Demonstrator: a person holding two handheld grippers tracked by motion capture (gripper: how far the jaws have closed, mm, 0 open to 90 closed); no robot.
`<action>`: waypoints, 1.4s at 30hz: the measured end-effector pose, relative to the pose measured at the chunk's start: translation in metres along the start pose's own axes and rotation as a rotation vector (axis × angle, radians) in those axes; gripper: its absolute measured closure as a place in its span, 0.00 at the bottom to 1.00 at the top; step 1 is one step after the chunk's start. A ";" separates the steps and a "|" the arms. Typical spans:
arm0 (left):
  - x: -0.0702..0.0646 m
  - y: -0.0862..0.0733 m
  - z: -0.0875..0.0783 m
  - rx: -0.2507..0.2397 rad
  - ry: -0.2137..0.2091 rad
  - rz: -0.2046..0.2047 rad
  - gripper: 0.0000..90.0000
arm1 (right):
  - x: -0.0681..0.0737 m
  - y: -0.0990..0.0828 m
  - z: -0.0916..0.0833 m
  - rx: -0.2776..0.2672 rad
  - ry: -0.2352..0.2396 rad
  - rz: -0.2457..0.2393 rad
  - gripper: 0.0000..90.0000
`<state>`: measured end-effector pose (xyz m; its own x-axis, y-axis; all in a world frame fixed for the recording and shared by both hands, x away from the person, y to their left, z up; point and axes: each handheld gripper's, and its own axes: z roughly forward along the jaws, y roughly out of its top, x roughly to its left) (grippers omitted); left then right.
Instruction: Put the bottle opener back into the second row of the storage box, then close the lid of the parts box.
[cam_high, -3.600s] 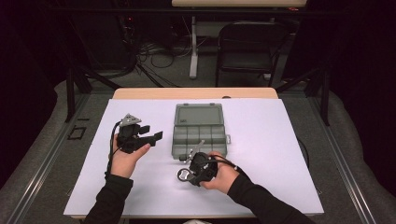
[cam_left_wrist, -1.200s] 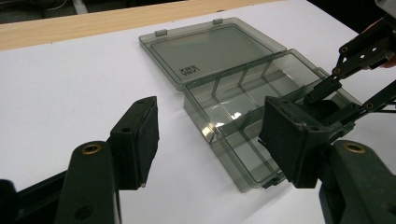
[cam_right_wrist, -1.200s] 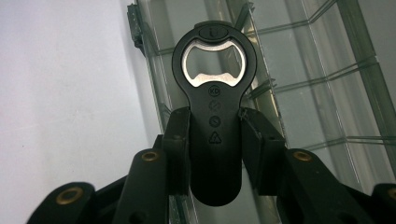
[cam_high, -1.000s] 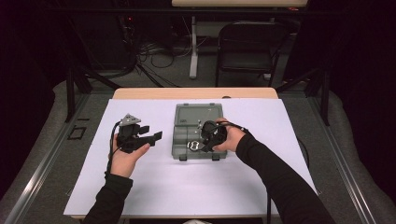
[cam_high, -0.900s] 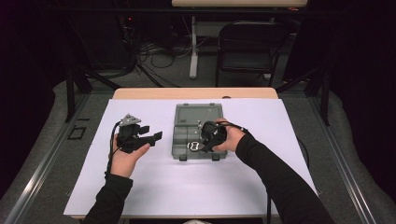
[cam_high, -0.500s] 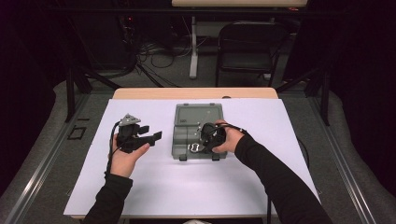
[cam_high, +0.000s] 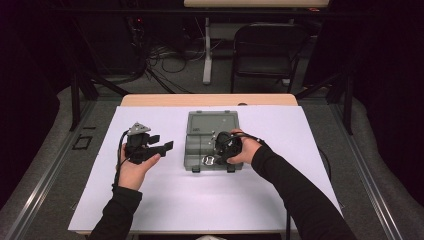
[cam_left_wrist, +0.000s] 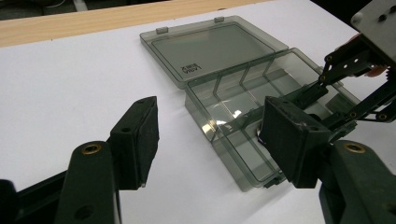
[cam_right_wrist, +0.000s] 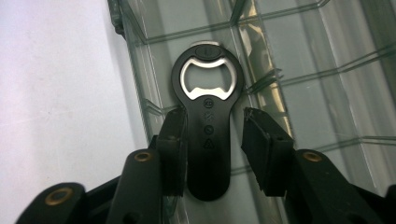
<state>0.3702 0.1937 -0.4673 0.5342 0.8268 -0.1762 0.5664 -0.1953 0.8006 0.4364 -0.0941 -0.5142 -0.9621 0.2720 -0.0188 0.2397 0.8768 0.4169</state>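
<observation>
Item: bottle opener (cam_right_wrist: 208, 126), lying in near compartment of open box (cam_high: 212, 131), frame centre. Right gripper (cam_right_wrist: 212, 149): jaws just opening, straddling handle, one pad touching. Left gripper (cam_left_wrist: 210, 140): jaws wide, empty. Advice: widen fully, lift straight off

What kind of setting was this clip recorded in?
Probably a lab or recording studio: a white-covered wooden table against dark surroundings, loose black cables on the grey floor, and a black folding chair behind.
</observation>
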 end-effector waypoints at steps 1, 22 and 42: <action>0.000 0.000 0.000 0.000 -0.002 0.000 0.41 | 0.001 0.000 -0.002 0.002 -0.003 0.006 0.67; -0.003 0.002 0.002 -0.027 -0.027 0.001 0.45 | 0.008 0.003 -0.035 -0.131 -0.085 0.070 0.65; -0.007 0.001 0.008 -0.002 -0.053 0.000 0.40 | 0.009 -0.012 -0.051 -0.184 -0.163 0.181 0.53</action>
<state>0.3718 0.1833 -0.4693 0.5669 0.7974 -0.2067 0.5654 -0.1940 0.8017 0.4182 -0.1226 -0.4733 -0.8690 0.4901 -0.0685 0.3631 0.7257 0.5844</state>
